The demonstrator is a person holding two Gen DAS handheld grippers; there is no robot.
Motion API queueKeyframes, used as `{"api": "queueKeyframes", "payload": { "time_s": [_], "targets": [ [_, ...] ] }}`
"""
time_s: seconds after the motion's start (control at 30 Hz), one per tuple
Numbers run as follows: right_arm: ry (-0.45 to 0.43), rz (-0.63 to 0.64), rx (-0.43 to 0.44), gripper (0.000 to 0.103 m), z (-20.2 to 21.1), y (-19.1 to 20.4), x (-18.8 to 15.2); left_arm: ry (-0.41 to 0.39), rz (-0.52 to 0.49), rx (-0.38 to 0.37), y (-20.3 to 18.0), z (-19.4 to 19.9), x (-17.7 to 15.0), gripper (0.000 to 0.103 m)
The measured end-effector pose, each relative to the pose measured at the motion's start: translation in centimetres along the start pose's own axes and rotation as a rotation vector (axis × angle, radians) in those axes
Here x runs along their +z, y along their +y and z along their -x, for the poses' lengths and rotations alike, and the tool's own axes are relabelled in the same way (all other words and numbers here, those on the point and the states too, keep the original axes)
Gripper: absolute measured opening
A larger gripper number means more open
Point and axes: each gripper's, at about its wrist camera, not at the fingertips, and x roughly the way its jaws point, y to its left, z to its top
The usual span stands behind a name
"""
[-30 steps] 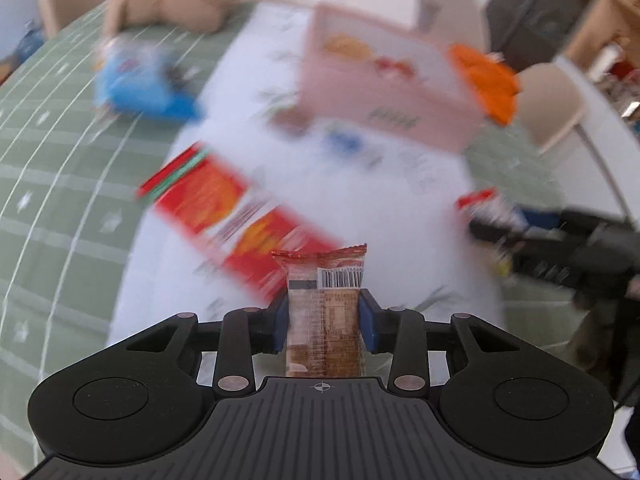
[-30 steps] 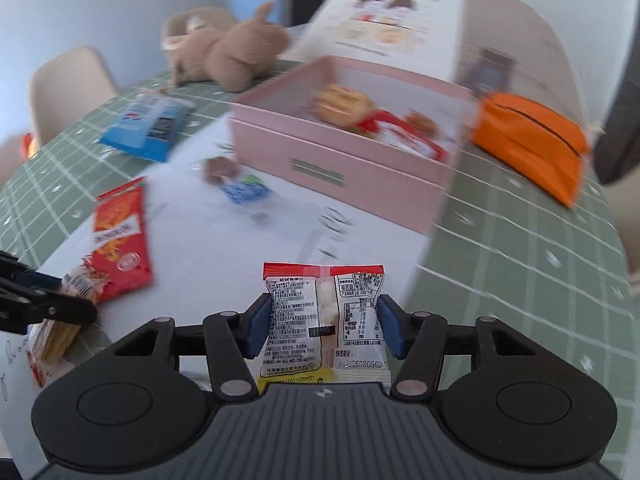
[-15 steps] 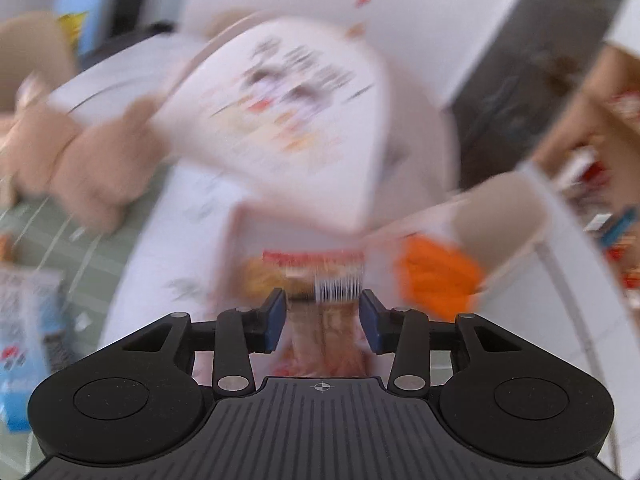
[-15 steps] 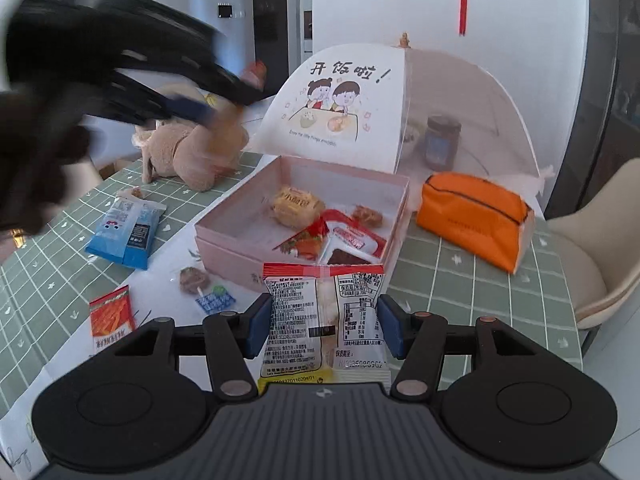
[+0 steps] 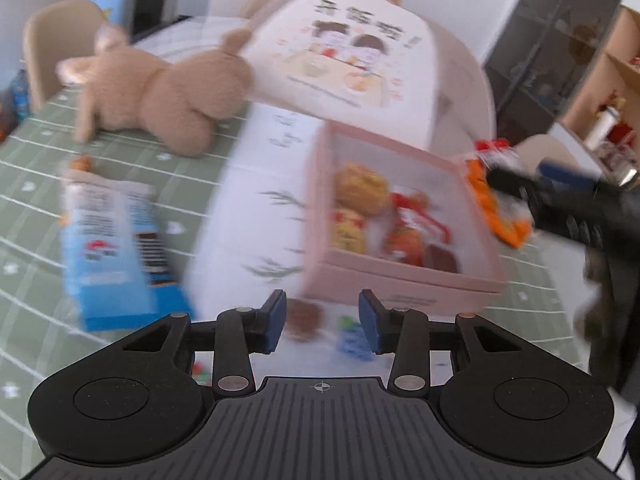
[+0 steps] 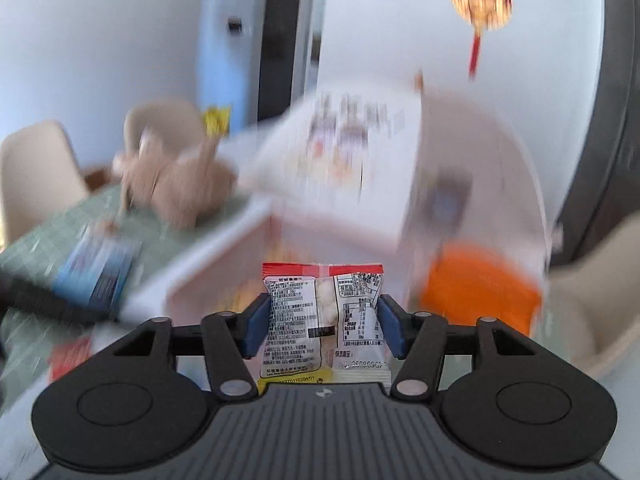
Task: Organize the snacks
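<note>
My left gripper (image 5: 320,322) is open and empty, hovering over the white mat just in front of the pink snack box (image 5: 400,280). The box holds several snacks, among them a yellow bun (image 5: 360,188) and red packets (image 5: 416,220). A small brown candy (image 5: 306,318) and a blue wrapper (image 5: 354,344) lie on the mat between my fingers. My right gripper (image 6: 322,324) is shut on a white snack packet with a red top (image 6: 324,320), held above the blurred pink box (image 6: 224,280). It shows at the right of the left wrist view (image 5: 560,196).
A blue snack bag (image 5: 116,248) lies left of the box on the green checked tablecloth (image 5: 32,184). A tan plush toy (image 5: 160,84) sits behind it. The box's illustrated lid (image 5: 348,52) stands open. An orange pouch (image 6: 480,288) lies right of the box. Chairs surround the table.
My left gripper has let go of its brown snack packet and opened, then drawn back from the box. My right gripper, still holding its packet, has swung up toward the box.
</note>
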Motion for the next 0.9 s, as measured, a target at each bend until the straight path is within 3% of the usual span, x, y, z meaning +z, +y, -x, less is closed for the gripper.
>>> {"api": "queueKeyframes", "payload": {
  "time_s": [0.03,0.1,0.2,0.3,0.37,0.5,0.57,0.7,0.77,0.83,0.9],
  "targets": [
    [0.007,0.025,-0.022,0.088,-1.3,0.4,0.9,-0.013,0.006,0.026,0.9,0.2,0.2,0.044],
    [0.039,0.039,-0.008,0.088,-3.0,1.3,1.9,-0.057,0.042,0.102,3.3,0.9,0.8,0.044],
    [0.083,-0.019,0.123,0.088,-3.5,3.1,1.7,-0.129,0.159,0.233,8.1,1.3,2.5,0.044],
    [0.149,-0.054,0.223,0.088,-4.2,5.8,0.5,-0.141,0.274,0.32,12.6,-0.3,5.0,0.044],
    [0.187,-0.058,0.274,0.088,-4.4,7.8,-0.2,-0.125,0.318,0.327,14.8,-2.1,6.5,0.044],
    [0.241,-0.041,0.34,0.087,-4.3,10.6,-1.7,-0.062,0.301,0.328,16.9,-5.9,7.9,0.044],
    [0.26,-0.017,0.341,0.088,-4.9,11.6,-2.6,-0.044,0.275,0.283,16.6,-6.4,7.6,0.047],
    [0.245,0.062,0.309,0.087,-5.2,12.9,-4.6,-0.014,0.175,0.216,14.0,-6.0,5.5,0.042],
    [0.254,0.126,0.276,0.08,-5.7,13.8,-5.5,-0.004,0.159,0.179,12.3,-5.3,3.9,0.038],
    [0.304,0.129,0.27,0.05,-6.3,13.9,-6.5,0.008,0.108,0.195,10.6,-4.5,2.3,0.038],
    [0.331,0.058,0.285,0.044,-6.6,13.0,-7.2,0.018,0.113,0.177,9.9,-4.0,1.2,0.036]
  ]
}}
